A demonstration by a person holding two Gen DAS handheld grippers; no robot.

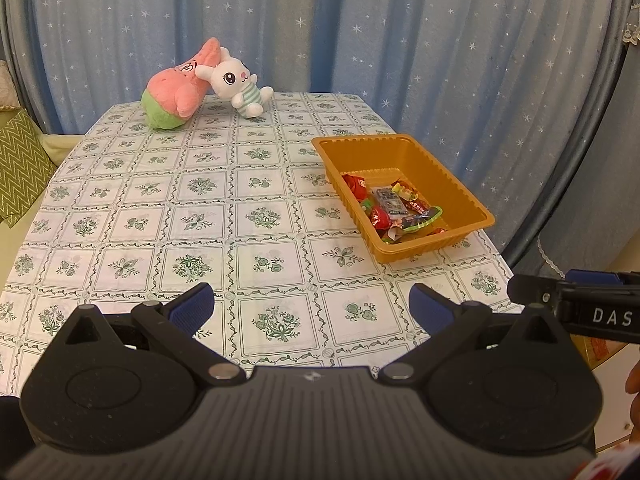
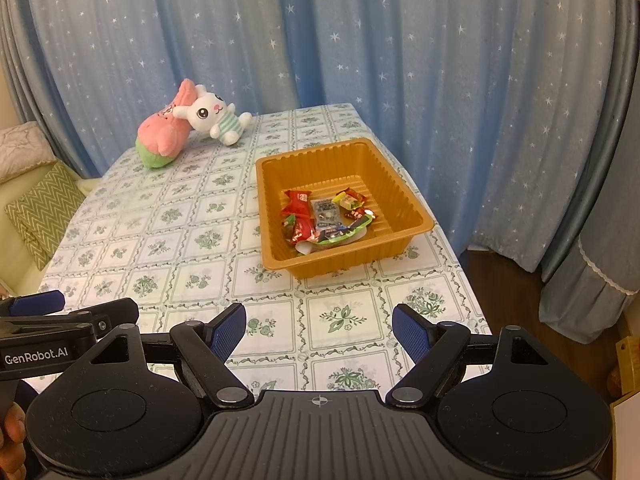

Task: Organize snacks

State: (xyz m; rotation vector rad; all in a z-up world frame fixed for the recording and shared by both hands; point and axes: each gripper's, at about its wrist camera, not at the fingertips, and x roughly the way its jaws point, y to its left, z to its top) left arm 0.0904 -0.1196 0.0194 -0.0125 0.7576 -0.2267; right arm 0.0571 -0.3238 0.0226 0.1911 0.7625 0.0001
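An orange plastic tray [image 1: 460, 184] [image 2: 396, 176] stands on the right side of the table. Several wrapped snacks [image 1: 394, 208] [image 2: 326, 218] lie in a heap on its floor. My left gripper [image 1: 312, 306] is open and empty, low over the table's near edge, left of the tray. My right gripper [image 2: 319, 334] is open and empty, low over the near edge, in front of the tray. Each gripper shows at the edge of the other's view: the right one in the left wrist view [image 1: 576, 304], the left one in the right wrist view [image 2: 60, 316].
The table has a white and green flowered cloth [image 1: 200, 208] [image 2: 168, 232]. A pink and green plush [image 1: 176, 88] [image 2: 164, 136] and a white rabbit plush [image 1: 236, 80] [image 2: 214, 116] lie at the far left corner. A blue starred curtain [image 1: 360, 20] hangs behind. A green cushion [image 1: 20, 160] is at the left.
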